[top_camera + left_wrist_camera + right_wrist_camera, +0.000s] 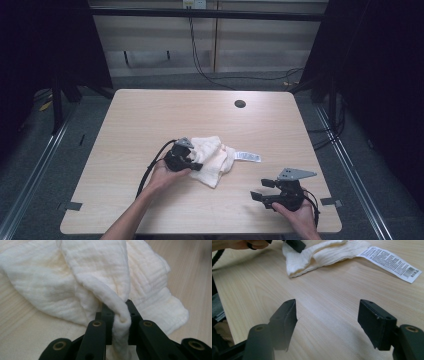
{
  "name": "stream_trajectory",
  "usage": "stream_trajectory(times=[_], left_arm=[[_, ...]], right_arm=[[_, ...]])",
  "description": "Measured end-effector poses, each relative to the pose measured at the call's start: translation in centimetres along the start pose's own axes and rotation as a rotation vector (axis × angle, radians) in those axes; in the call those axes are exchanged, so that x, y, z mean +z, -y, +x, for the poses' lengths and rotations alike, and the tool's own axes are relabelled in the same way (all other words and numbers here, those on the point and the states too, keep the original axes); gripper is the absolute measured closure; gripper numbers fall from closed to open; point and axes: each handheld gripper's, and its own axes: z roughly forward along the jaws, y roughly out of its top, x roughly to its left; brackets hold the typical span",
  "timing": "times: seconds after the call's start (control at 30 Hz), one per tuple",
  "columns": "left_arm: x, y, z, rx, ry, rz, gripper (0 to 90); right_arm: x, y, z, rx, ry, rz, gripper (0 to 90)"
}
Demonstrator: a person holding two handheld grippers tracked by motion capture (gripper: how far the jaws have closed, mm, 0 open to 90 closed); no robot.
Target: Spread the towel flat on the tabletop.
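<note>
Cream cloth (214,159) lies crumpled near the middle of the wooden table (150,120), slightly toward the person's side, with a white printed label (247,156) stretched out flat from its right edge onto bare wood. Left gripper (196,162) sits at the cloth's left edge, held in the person's left hand (162,177), its black cable looping back toward the table's near edge. In the left gripper view the 2 jaws are clamped on a raised fold of the cloth (100,280): a thick roll of fabric is pinched between the pads and bulges out just above them, while the rest of the cloth spreads out ahead in soft layered ridges resting on the table. Fabric looks like a loosely woven, gauzy towel. Right gripper (265,190) is held in the right hand (300,217) near the front right corner of the table, well apart from the cloth, grey 3-cornered plate on top. In the right gripper view its 2 jaws (327,322) stand wide apart with bare wood grain between them and nothing held; farther off, the cloth (322,253) and the label (390,262) lie on the table, with the left gripper at the cloth's far left end.
</note>
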Motion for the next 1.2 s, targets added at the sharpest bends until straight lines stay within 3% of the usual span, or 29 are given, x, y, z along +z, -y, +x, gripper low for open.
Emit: stream_trajectory(times=[0.3, 0.4, 0.57, 0.73, 0.8, 0.83, 0.9, 0.93, 1.0, 1.2], left_arm=[[-1.3, 1.4, -1.5, 0.057, -0.018, 0.031, 82.2], [-1.7, 1.8, -1.9, 0.061, -0.003, 0.042, 82.4], [-3.0, 3.0, -2.3, 0.106, 0.001, 0.074, 82.5], [-4.3, 4.3, -2.4, 0.112, 0.005, 0.081, 81.8], [-4.8, 4.8, -2.4, 0.107, -0.004, 0.074, 77.6], [-5.2, 5.0, -2.3, 0.093, -0.019, 0.084, 70.7], [-5.5, 5.3, -2.2, 0.068, -0.002, 0.073, 68.0], [-5.8, 5.4, -2.0, 0.085, -0.001, 0.083, 63.7], [-6.6, 5.5, -1.9, 0.068, -0.022, 0.055, 58.7], [-9.3, 4.8, -2.1, 0.08, -0.058, -0.025, 54.9]], right_arm=[[0.1, 0.0, 0.1, 0.006, -0.001, -0.021, 35.4], [0.2, 0.0, 0.4, 0.004, 0.006, -0.021, 38.9], [0.4, 0.1, 0.6, 0.012, -0.001, -0.024, 40.2], [0.7, 0.0, 0.7, 0.003, -0.006, 0.01, 40.5], [0.8, 0.0, 0.8, -0.009, 0.013, 0.033, 38.6], [0.9, -0.2, 0.9, -0.025, 0.032, 0.057, 37.6], [0.9, -0.2, 0.8, -0.029, 0.03, 0.061, 37.6], [0.9, -0.3, 0.9, -0.031, 0.028, 0.065, 37.7], [0.8, -0.6, 1.0, -0.034, 0.027, 0.062, 37.9], [0.6, -0.9, 1.0, -0.028, -0.004, 0.05, 40.4]])
